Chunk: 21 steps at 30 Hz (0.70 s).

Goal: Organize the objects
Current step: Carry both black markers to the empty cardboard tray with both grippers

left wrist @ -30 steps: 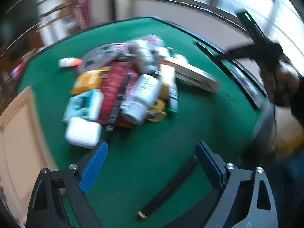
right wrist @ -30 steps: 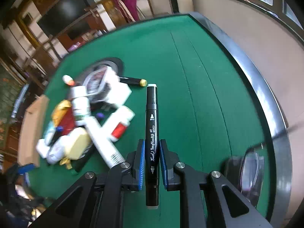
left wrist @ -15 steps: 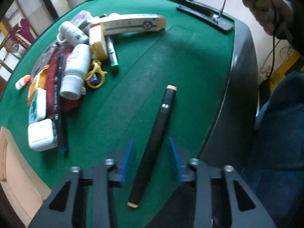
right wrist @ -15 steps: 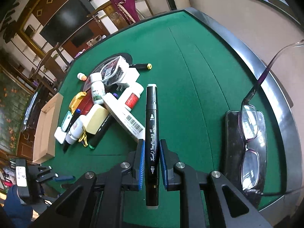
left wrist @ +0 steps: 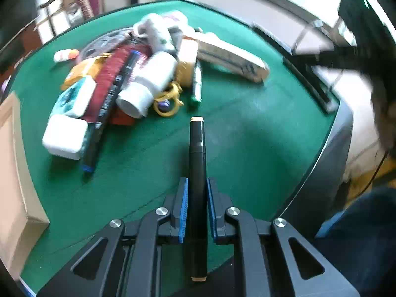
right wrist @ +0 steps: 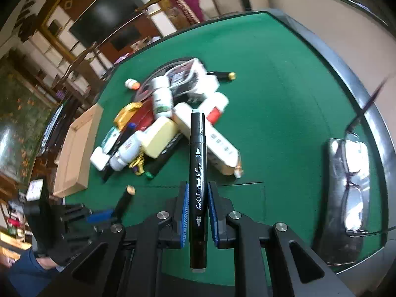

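Green felt covers the desk [left wrist: 247, 133]. Left gripper [left wrist: 197, 206] has just closed on a black pen [left wrist: 197, 173] pointing to 12 o'clock. Right gripper [right wrist: 197, 210] clamps a black marker [right wrist: 197, 173]; the clutter pile [right wrist: 170, 113] lies at 11 o'clock.

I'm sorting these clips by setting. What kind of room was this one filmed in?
Probably a home living or game room: a green felt table with a raised rim, a dark wall screen in a wooden shelf unit, and wooden chairs.
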Available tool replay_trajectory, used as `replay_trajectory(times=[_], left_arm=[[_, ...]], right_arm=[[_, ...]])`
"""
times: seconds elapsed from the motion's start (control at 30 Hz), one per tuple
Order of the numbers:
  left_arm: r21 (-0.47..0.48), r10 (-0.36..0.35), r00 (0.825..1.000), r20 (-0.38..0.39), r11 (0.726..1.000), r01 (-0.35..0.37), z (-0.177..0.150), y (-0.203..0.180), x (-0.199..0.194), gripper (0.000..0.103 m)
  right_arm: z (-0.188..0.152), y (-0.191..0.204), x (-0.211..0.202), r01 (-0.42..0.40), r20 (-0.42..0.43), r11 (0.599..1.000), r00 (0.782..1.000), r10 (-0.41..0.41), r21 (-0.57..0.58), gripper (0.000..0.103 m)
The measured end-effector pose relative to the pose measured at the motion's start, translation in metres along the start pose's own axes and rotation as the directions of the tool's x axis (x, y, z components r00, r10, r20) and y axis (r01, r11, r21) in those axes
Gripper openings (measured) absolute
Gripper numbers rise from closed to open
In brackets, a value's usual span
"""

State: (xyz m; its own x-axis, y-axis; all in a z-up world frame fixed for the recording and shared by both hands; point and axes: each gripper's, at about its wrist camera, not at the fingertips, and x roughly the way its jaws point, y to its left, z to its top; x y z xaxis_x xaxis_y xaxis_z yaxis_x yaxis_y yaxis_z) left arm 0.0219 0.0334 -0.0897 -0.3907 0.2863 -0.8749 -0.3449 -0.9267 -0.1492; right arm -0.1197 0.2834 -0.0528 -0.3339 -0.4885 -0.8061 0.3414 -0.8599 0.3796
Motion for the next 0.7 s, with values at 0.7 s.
replay_trajectory(times=[0.7], left_arm=[[-0.419,0.215,0.946,0.242,0.903,-0.098,0.005,0.089,-0.111,0.014]], right_arm=[[0.022,0.135,0.043,-0.237,-0.175,0.929,0.965,0.193,-0.284,0.016]])
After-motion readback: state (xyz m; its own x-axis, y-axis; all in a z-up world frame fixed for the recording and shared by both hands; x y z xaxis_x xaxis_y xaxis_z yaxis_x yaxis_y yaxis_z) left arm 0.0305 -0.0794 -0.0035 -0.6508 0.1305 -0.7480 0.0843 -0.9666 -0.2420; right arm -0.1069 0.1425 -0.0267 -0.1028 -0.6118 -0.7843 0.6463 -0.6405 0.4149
